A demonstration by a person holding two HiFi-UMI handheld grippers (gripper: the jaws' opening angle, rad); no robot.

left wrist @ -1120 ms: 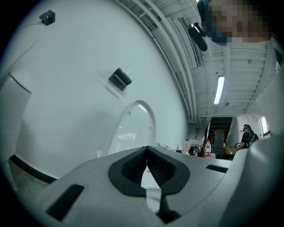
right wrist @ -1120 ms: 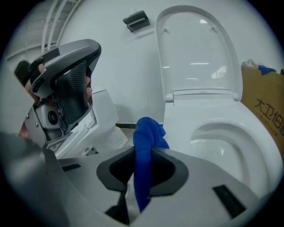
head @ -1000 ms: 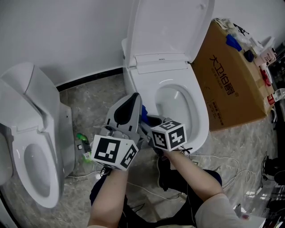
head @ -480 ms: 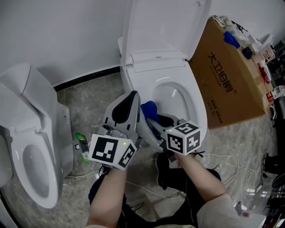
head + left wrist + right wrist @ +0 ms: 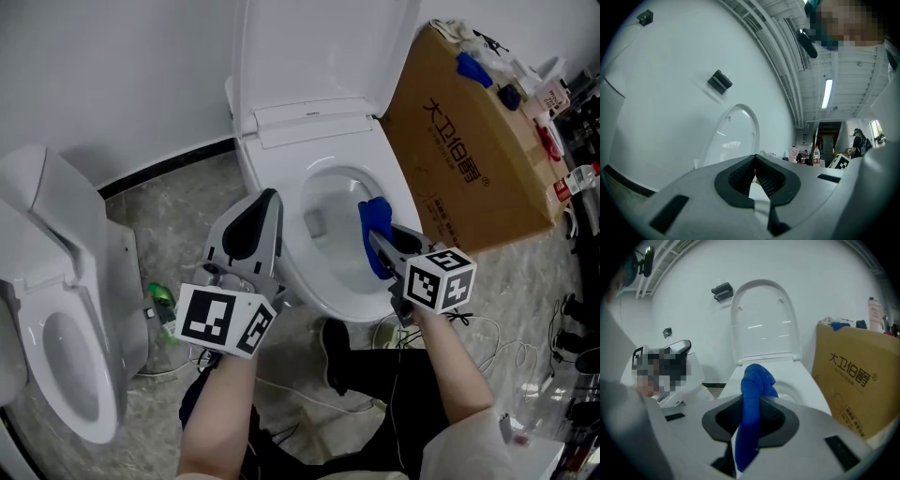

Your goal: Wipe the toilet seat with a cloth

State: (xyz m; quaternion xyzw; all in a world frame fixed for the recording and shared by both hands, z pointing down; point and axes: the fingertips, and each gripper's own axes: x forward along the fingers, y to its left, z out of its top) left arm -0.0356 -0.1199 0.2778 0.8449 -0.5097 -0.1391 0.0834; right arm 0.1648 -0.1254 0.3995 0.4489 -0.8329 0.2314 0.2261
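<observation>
Nearest the camera are the person's two forearms, each ending in a gripper with a marker cube on it. The left gripper [image 5: 265, 202] hangs over the floor just beside the near-left edge of the toilet. In its own view its claw [image 5: 755, 165] is pressed together, pads meeting at the tips with nothing between them. It's pointing up at the wall, not at the bowl.

The right gripper [image 5: 380, 242] is out over the right side of the bowl and it's pinching the blue cloth [image 5: 372, 222]. In the right gripper view the cloth [image 5: 754, 380] runs up through the jaws and bunches into a wad past the tips. From the head view that wad sits on the right side of the toilet seat [image 5: 337, 295], at the inner edge of the ring by the opening.

Down on the floor there's a green bottle [image 5: 161, 302] to the left and loose white cables [image 5: 487, 352] to the right.

Further back the lid [image 5: 319, 47] is flipped up against the white wall. A brown cardboard box [image 5: 469, 159] stands just right of the toilet, and a second white toilet [image 5: 56, 309] sits well off to the left.
</observation>
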